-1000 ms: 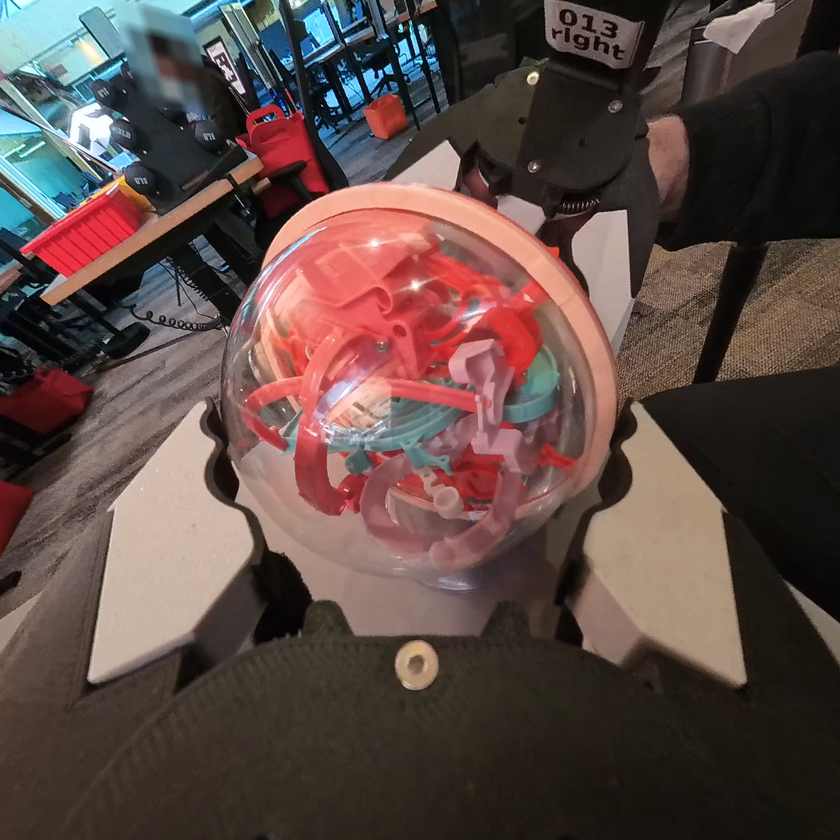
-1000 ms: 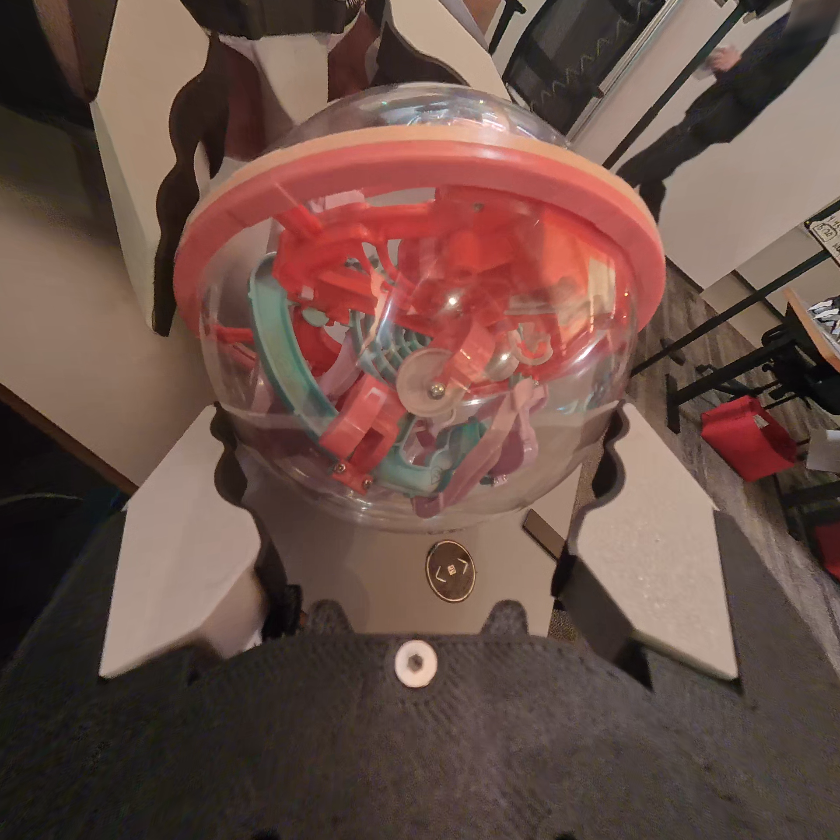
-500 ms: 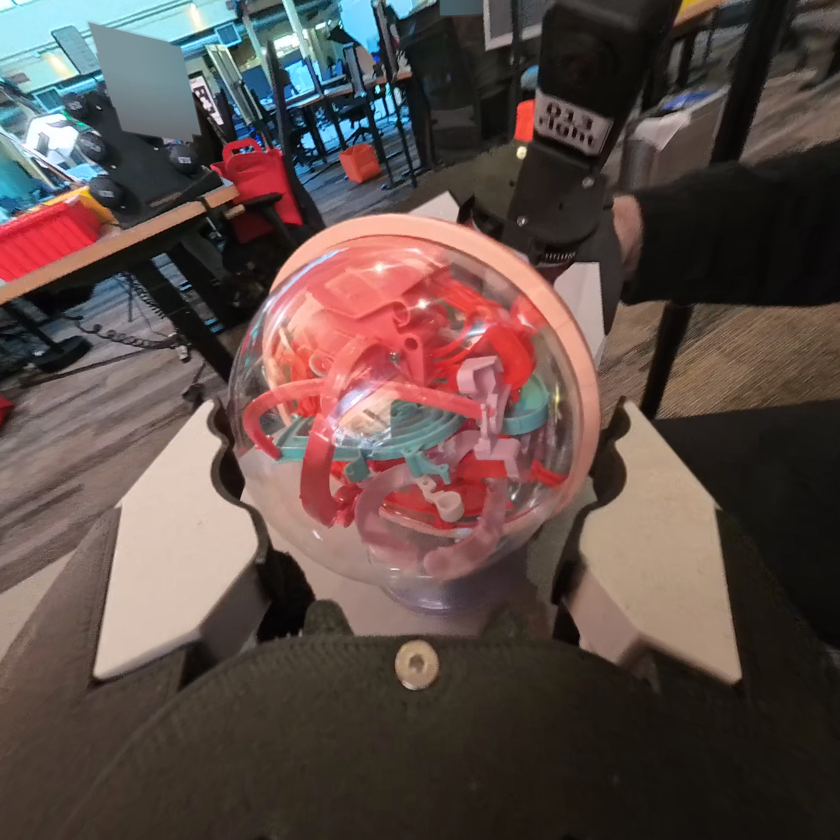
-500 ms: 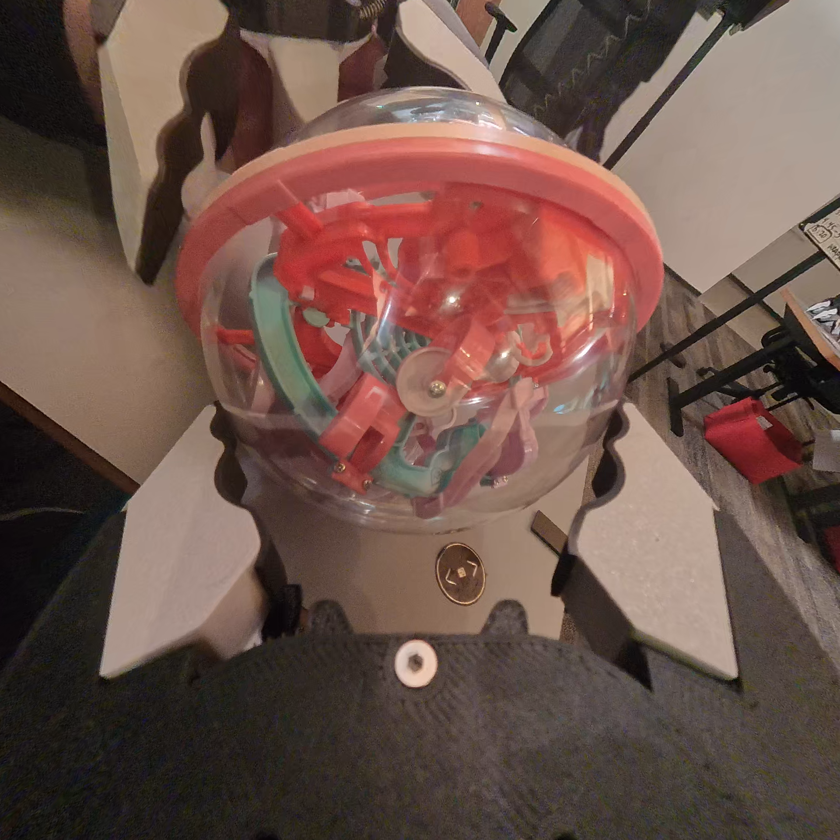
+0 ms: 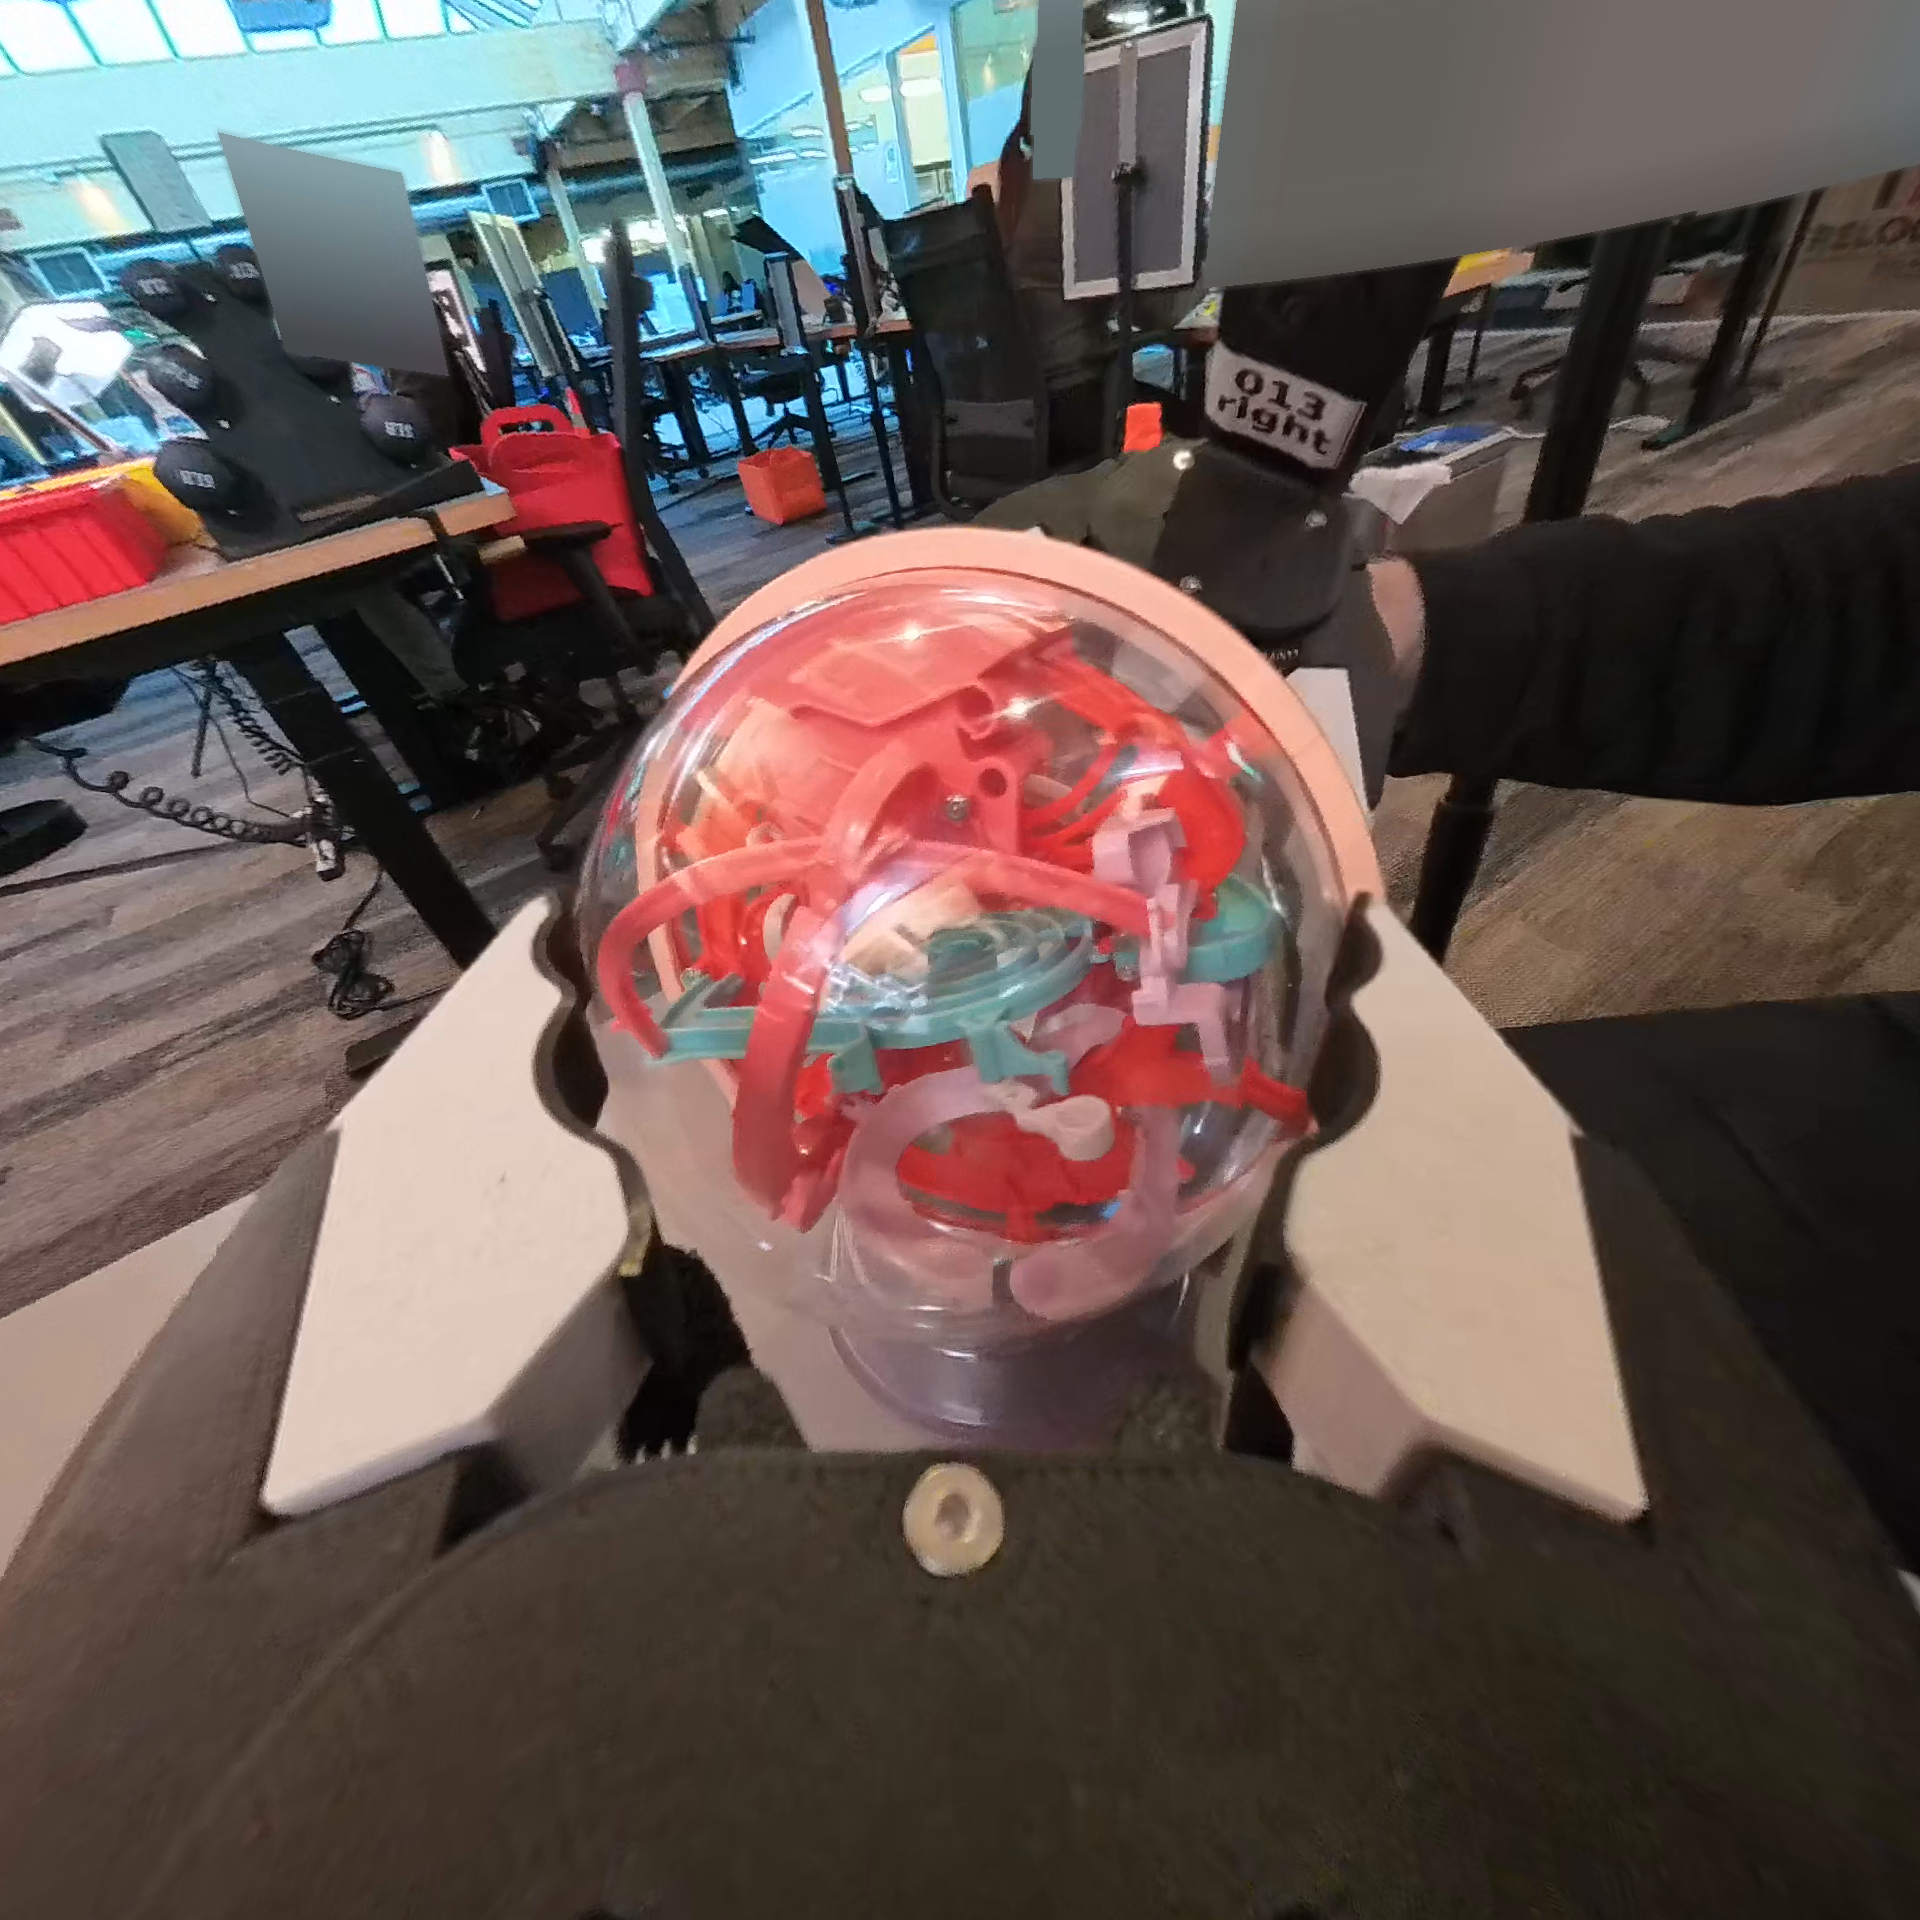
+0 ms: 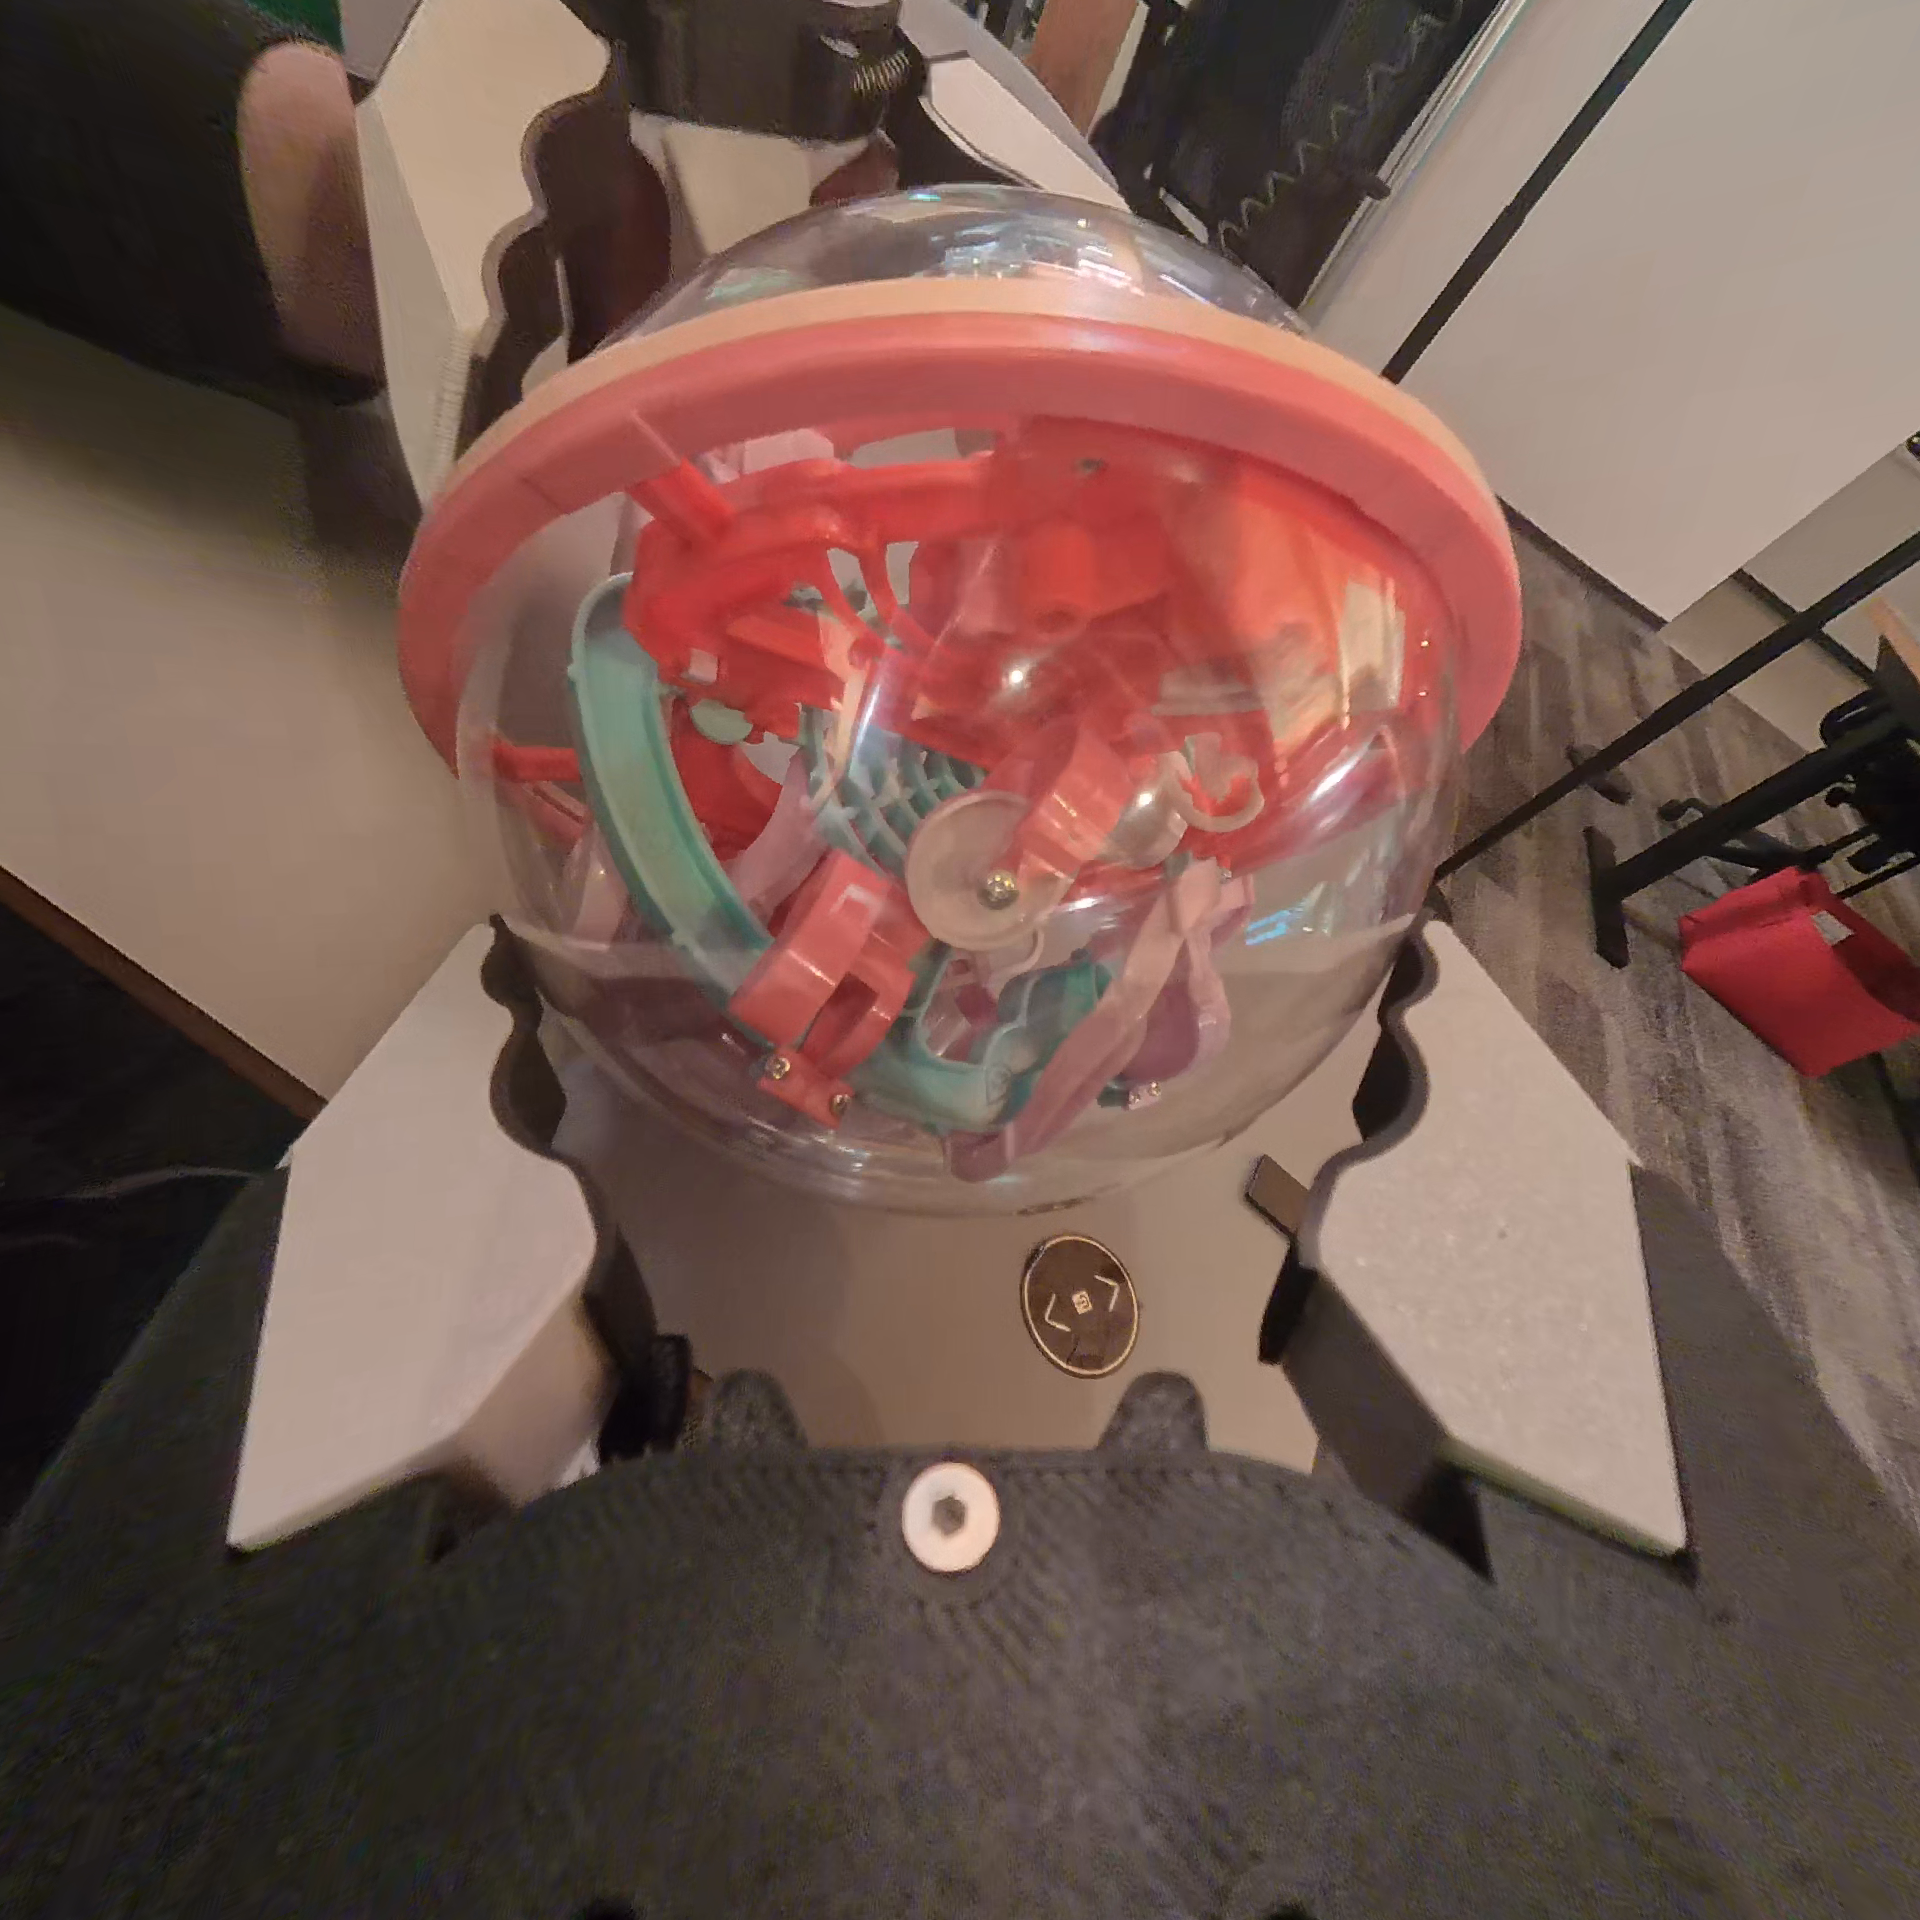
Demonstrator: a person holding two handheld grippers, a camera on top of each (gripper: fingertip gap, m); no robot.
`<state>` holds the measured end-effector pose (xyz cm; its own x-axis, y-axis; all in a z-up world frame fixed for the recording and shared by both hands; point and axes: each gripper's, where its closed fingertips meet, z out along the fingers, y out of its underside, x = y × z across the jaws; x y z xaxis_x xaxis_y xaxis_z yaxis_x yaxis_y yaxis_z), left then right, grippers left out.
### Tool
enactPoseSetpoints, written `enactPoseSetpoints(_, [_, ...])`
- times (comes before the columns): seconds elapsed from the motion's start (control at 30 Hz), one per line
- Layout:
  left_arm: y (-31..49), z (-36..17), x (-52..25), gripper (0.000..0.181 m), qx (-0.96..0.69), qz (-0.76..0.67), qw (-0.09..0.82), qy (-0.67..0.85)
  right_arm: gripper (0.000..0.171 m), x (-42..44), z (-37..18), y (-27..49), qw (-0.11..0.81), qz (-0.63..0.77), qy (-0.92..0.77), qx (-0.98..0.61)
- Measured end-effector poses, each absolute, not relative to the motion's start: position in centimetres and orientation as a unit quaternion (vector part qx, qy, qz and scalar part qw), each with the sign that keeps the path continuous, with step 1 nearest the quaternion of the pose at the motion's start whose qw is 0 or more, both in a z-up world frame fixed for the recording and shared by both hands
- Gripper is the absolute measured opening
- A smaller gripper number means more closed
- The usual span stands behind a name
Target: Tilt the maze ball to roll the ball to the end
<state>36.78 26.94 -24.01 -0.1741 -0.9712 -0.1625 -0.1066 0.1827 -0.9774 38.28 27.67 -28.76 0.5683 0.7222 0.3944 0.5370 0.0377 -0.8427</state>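
The maze ball (image 5: 956, 935) is a clear sphere with a pink rim and red, teal and lilac tracks inside. My left gripper (image 5: 956, 935) is shut on it, one white finger on each side. My right gripper (image 6: 956, 935) is shut on the same maze ball (image 6: 956, 727) from the opposite side. The ball is lifted and tilted, with its rim slanting in both views. A small silvery ball (image 6: 1151, 823) shows among the red tracks; I cannot tell its place on the route. The right gripper's body (image 5: 1278, 540) shows behind the sphere, and a left finger (image 6: 416, 260) shows beyond it.
A white tabletop (image 6: 156, 675) lies below, with a round brass button (image 6: 1081, 1320) under the ball. A dark sleeve (image 5: 1662, 644) reaches in from the right. Desks (image 5: 260, 582), chairs, a black pole (image 5: 1558, 416) and a red bag (image 6: 1797, 966) stand around on the floor.
Both grippers kept their hold and turned the maze ball together. The left wrist view has pitched up, showing more of the room. The tracks and rim sit at a slightly different angle.
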Motion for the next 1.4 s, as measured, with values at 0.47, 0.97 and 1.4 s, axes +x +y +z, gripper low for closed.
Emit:
enactPoseSetpoints(0.47, [27.2, -24.1, 36.6, 0.138, -0.443, -0.467, 0.476, 0.599, 0.155, 38.2, -29.3, 27.9, 0.520, 0.063, -0.460, -0.717])
enactPoseSetpoints(0.97, [28.5, -26.6, 36.1, 0.150, -0.529, -0.486, 0.415, 0.558, 0.155, 38.3, -29.9, 28.7, 0.479, 0.038, -0.466, -0.743])
enactPoseSetpoints(1.4, [28.1, -27.3, 35.4, 0.153, -0.533, -0.480, 0.413, 0.562, 0.155, 37.6, -30.0, 28.6, 0.498, 0.003, -0.476, -0.725])
